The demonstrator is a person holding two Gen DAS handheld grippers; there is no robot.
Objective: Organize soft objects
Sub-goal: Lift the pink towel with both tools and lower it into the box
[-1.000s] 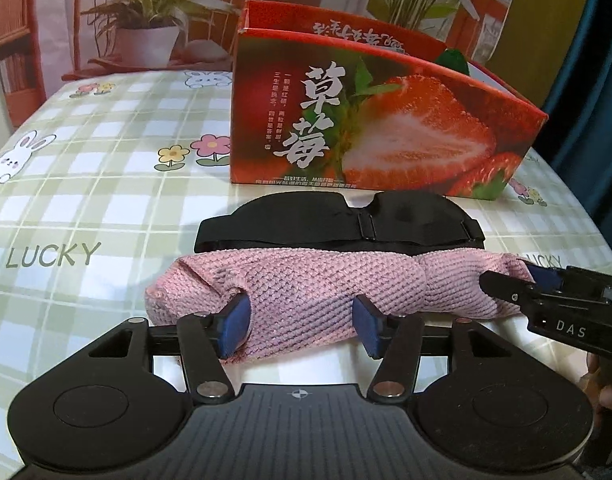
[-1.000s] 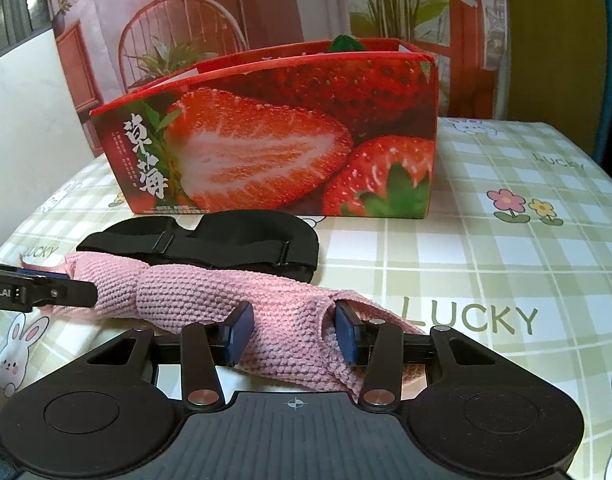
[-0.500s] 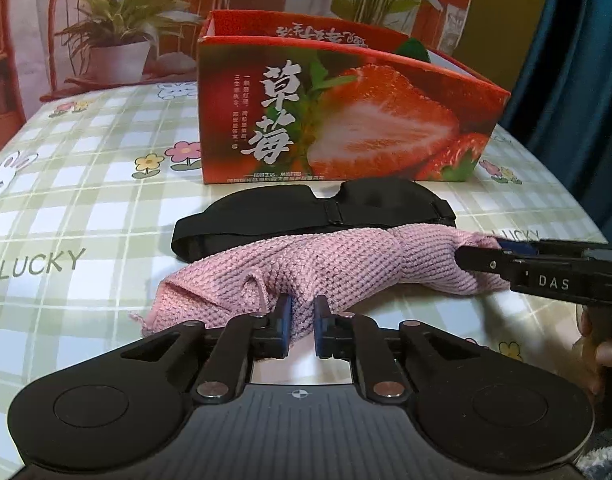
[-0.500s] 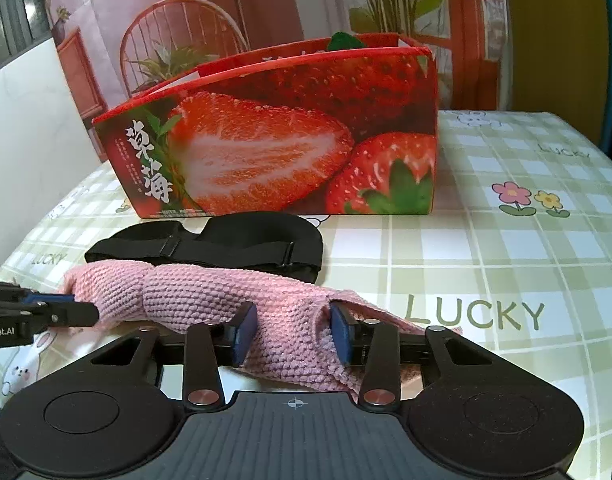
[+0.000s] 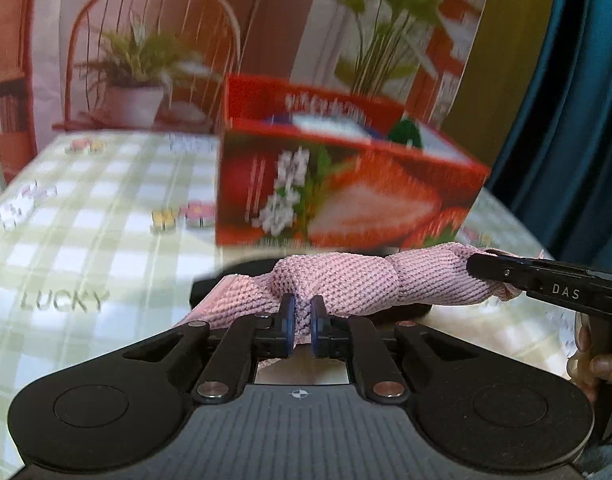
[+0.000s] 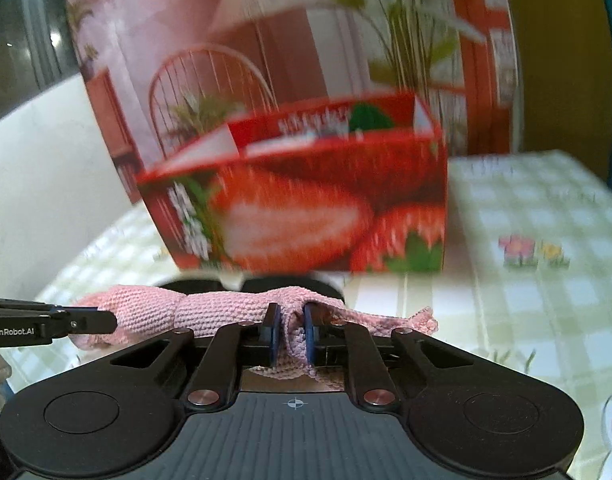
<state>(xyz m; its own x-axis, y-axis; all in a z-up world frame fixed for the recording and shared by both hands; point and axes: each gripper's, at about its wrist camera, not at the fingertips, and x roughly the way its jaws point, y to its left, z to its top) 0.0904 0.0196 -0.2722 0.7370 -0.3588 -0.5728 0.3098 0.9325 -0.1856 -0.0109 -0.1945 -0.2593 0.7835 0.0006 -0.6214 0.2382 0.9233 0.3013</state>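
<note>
A rolled pink knitted cloth [image 5: 346, 280] hangs between both grippers, lifted off the table. My left gripper [image 5: 302, 322] is shut on its left part. My right gripper [image 6: 289, 332] is shut on its right part, and the cloth [image 6: 226, 312] stretches left from it. The right gripper also shows at the right of the left wrist view [image 5: 546, 284], and the left gripper at the left of the right wrist view [image 6: 66, 322]. A black eye mask [image 6: 306, 282] lies on the table under the cloth. The open red strawberry box [image 5: 346, 196] stands just behind, with items inside.
The table has a green checked cloth [image 5: 86, 240] with flowers and the word LUCKY. The strawberry box [image 6: 306, 208] fills the middle of the right wrist view. A printed backdrop with a chair and plants stands behind the table. A blue curtain [image 5: 566, 120] hangs at the right.
My right gripper has shut on the pink cloth; the left shut half a second ago. Both have risen with the cloth, lifting it off the table, and the box's inside now shows.
</note>
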